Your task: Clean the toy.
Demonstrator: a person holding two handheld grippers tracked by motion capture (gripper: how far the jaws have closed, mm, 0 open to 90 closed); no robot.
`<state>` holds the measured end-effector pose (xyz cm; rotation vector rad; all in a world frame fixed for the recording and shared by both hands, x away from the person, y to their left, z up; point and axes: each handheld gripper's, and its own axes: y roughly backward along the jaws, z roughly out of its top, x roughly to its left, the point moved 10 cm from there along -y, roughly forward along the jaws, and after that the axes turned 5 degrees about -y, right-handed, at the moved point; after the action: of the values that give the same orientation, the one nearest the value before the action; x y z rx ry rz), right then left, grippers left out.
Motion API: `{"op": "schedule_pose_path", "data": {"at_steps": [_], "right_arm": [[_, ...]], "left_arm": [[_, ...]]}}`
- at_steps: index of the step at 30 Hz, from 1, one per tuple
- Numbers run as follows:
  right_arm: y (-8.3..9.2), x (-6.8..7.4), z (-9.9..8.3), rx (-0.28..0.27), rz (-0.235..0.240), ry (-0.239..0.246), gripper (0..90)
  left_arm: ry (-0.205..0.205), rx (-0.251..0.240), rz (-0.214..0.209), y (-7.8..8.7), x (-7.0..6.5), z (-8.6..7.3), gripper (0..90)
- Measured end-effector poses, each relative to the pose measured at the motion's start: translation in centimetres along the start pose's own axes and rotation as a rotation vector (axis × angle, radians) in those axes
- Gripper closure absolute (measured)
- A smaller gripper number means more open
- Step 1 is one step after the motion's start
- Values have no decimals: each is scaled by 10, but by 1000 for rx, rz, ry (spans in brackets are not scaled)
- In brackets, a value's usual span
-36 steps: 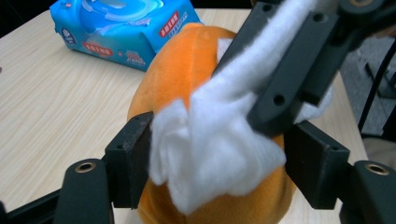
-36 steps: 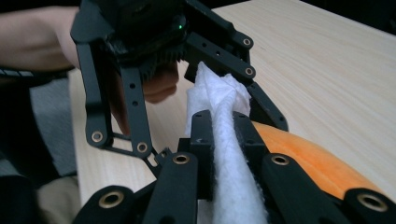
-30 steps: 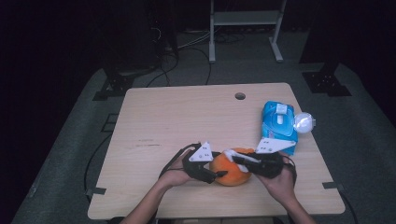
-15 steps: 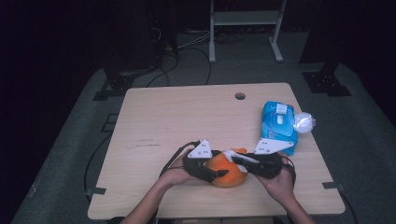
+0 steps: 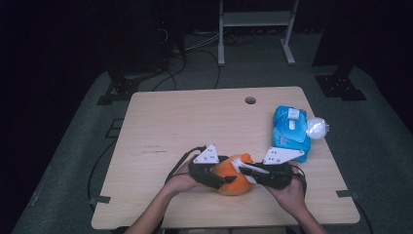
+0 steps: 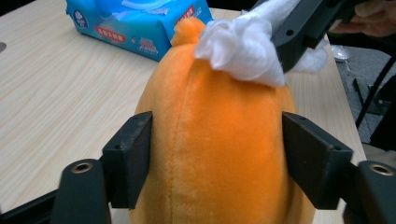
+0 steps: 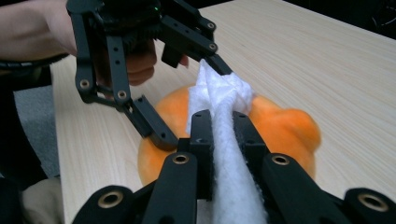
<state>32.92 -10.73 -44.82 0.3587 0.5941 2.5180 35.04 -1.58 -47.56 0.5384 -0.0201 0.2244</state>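
Left hand-held gripper [image 5: 221, 179] half-spread; right hand-held gripper [image 5: 241, 169] nearly closed.

High view looks down; both claw views closely share the orange plush toy [image 6: 210, 140].

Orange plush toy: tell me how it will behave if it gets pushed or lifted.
The orange plush toy looks soft and velvety, so it would probably dent rather than resist between the left tongs that flank it. Its rounded body seems apt to roll or rock on the smooth table when the white wipe rubs it. It is likely light for its size.
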Motion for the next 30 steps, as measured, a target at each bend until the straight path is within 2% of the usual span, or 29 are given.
{"op": "schedule_pose_path", "data": {"at_steps": [2, 4, 5, 7, 9, 10, 11, 13, 16, 18, 20, 21, 22, 24, 26, 28, 30], "right_arm": [[1, -2, 0, 0, -7, 1, 799], [4, -11, -2, 1, -35, -10, 799], [5, -16, -5, -5, -26, -48, 799], [4, -16, -5, -8, -24, -55, 799], [3, -9, -3, -12, -5, -36, 798], [1, -1, -1, -20, 39, -26, 798], [-2, 5, 1, -8, 37, 4, 799], [-3, 4, 1, -5, 33, 4, 799], [1, -8, 0, -17, 3, -25, 800], [6, -25, -5, -14, -31, -70, 799], [9, -38, -13, -9, -34, -131, 798], [10, -41, -15, -7, -37, -141, 797], [10, -45, -19, 10, -64, -140, 798], [10, -45, -19, 6, -63, -144, 798], [11, -42, -15, -4, -67, -130, 798], [12, -31, -2, -52, -23, -120, 798], [12, -28, 0, -56, -13, -113, 797]], "left_arm": [[6, 0, 3, 1, 1, -1, 307], [11, 2, -2, 4, 2, -3, 319], [19, -2, -6, 4, 3, -4, 318], [15, -1, -7, 2, 1, -3, 318], [13, -6, -15, 0, -1, -3, 317], [7, -5, -20, 0, -2, -2, 317], [0, -2, -20, -1, -3, -2, 319], [1, 0, -18, 0, -3, -2, 320], [8, 0, -19, 1, -2, -4, 324], [14, -4, -17, 1, -1, -4, 324], [16, -7, -17, 1, -1, -4, 323], [20, -9, -17, 1, -2, -3, 321], [20, -9, -16, 1, -2, -3, 315], [26, -8, -11, 0, -2, -2, 311], [11, 0, -6, -2, -4, 0, 302], [4, -2, -3, -4, -7, 3, 293], [-6, -4, -9, -8, -12, 6, 291]]}}
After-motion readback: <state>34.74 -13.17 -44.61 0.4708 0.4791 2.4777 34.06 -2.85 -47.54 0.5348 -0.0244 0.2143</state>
